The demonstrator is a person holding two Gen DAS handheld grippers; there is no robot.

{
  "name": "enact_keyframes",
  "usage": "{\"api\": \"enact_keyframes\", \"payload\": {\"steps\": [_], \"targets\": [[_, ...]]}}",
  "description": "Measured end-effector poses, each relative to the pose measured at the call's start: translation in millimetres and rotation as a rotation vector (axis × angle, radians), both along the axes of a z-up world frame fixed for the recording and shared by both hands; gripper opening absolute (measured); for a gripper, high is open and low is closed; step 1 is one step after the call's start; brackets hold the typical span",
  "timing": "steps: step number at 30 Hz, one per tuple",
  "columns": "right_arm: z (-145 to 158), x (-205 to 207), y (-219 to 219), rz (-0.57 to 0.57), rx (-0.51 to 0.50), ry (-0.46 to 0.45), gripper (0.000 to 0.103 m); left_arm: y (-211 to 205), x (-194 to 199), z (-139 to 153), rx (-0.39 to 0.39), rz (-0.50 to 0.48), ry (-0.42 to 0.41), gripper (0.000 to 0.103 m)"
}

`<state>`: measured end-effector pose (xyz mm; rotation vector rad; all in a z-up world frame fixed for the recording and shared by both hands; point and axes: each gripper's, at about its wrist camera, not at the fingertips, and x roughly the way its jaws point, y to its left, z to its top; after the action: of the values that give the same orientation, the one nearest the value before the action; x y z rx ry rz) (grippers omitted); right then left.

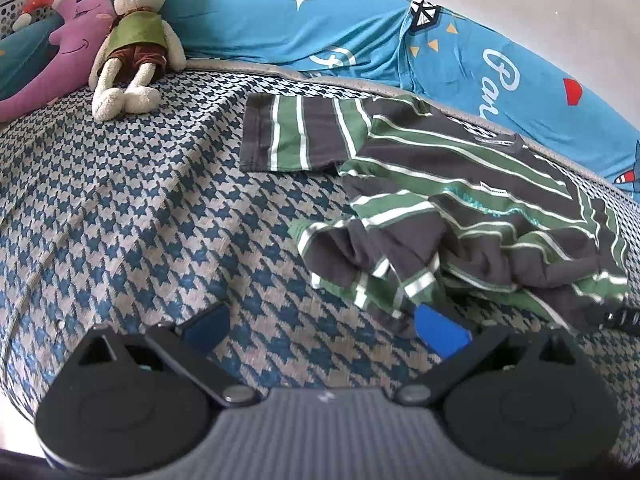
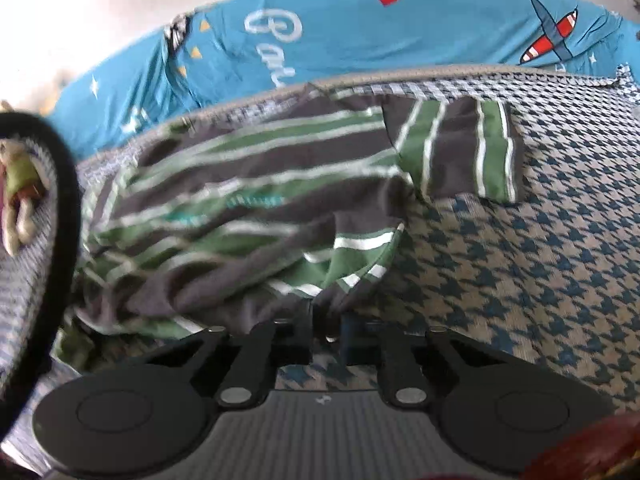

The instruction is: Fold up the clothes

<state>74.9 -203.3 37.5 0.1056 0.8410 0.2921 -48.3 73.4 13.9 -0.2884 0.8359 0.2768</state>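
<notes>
A grey T-shirt with green and white stripes point(image 1: 460, 200) lies spread on the houndstooth bed cover point(image 1: 140, 200), its lower part bunched up. My left gripper point(image 1: 324, 326) is open just in front of the shirt's crumpled bottom hem, its right blue pad point(image 1: 440, 330) touching the cloth. In the right wrist view the same striped T-shirt point(image 2: 248, 200) fills the middle, blurred. My right gripper point(image 2: 326, 336) is shut on the shirt's bottom hem, with the cloth pulled up between the fingers. One sleeve point(image 2: 468, 148) lies flat to the right.
A stuffed rabbit point(image 1: 132, 40) and a purple plush cushion point(image 1: 68, 40) sit at the far left of the bed. A blue printed quilt point(image 1: 360, 28) runs along the wall behind the shirt. The left gripper's body point(image 2: 48, 200) shows at the right view's left edge.
</notes>
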Motion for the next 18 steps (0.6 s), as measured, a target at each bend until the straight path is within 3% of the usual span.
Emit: {"api": "enact_keyframes", "payload": {"steps": [7,12,18], "targets": [[30.5,15.4,-15.1,-0.013,0.194,-0.082,0.012,-14.4,7.6,-3.6,0.007,-0.059,0.009,0.103],[32.8,36.8,-30.6,-0.095,0.324,-0.060,0.012,-27.9,16.6,-7.1,0.035,-0.100,0.016,0.103],[34.5,54.1,-35.7,-0.126,0.297,-0.094,0.012,-27.0,40.1,-6.7,0.076,-0.084,0.022,0.103]]}}
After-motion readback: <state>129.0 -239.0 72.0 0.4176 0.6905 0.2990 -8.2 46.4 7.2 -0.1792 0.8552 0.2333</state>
